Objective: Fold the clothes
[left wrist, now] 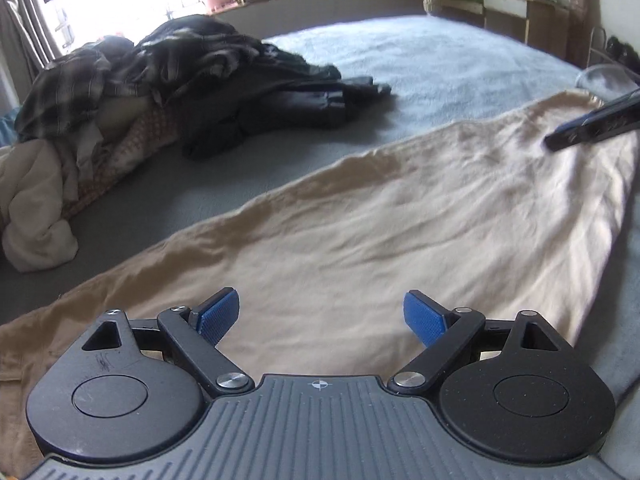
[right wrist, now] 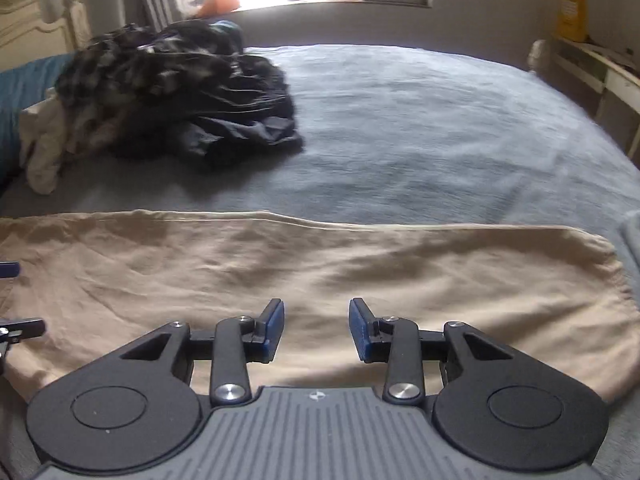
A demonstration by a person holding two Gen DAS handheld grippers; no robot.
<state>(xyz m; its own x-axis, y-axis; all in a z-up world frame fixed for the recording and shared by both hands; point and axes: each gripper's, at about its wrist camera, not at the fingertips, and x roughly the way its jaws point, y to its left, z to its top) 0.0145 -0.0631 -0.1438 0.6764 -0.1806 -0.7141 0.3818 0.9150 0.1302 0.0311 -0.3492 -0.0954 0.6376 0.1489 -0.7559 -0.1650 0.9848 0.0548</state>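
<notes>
A beige garment point(left wrist: 360, 220) lies spread flat across the near side of the bed; it also shows in the right wrist view point(right wrist: 320, 264) as a long band. My left gripper point(left wrist: 322, 316) hovers just above the garment, open wide and empty. My right gripper point(right wrist: 316, 328) hovers above the garment's near edge, open and empty. A finger of the right gripper point(left wrist: 592, 128) shows over the garment's far end in the left wrist view. Parts of the left gripper point(right wrist: 16, 300) show at the left edge of the right wrist view.
A pile of dark and plaid clothes point(left wrist: 180, 80) with cream and patterned pieces lies at the far left of the grey bed point(left wrist: 440, 64); it also shows in the right wrist view point(right wrist: 172, 92). A window sill, a headboard point(right wrist: 36, 28) and a desk point(left wrist: 500, 0) ring the bed.
</notes>
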